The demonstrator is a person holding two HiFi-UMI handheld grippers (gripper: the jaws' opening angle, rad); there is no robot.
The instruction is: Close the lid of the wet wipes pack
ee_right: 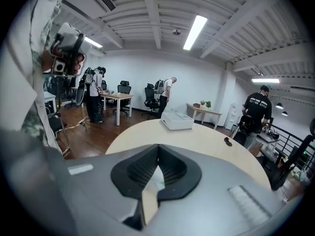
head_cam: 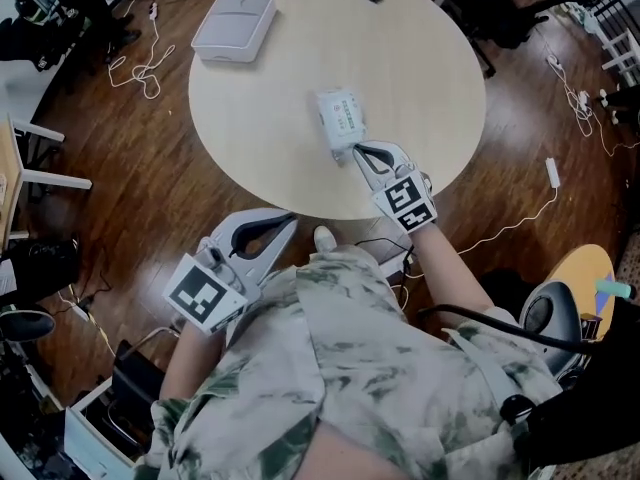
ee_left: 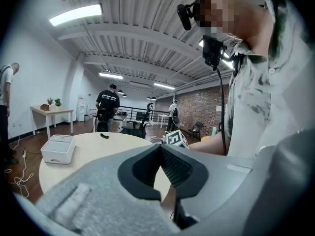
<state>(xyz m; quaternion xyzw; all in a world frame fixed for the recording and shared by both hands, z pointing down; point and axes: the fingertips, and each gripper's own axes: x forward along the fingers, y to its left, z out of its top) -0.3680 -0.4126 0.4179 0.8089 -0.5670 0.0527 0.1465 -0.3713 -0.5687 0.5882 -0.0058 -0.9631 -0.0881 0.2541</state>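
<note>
Head view: wet wipes pack [head_cam: 340,118] lies straight ahead of right claw [head_cam: 356,152], long axis in line with it. Claw tips together, touching pack's near end. We judge right nearer. Left claw [head_cam: 288,222] also closed, empty, off desk [head_cam: 430,58].

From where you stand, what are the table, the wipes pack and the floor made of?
Table: pale, matte, even top, probably laminate or light veneer.
Wipes pack: white soft plastic film with green print, judging by its crumpled shape.
Floor: dark brown planks with a sheen, wood or a wood-look covering; I cannot tell which.
</note>
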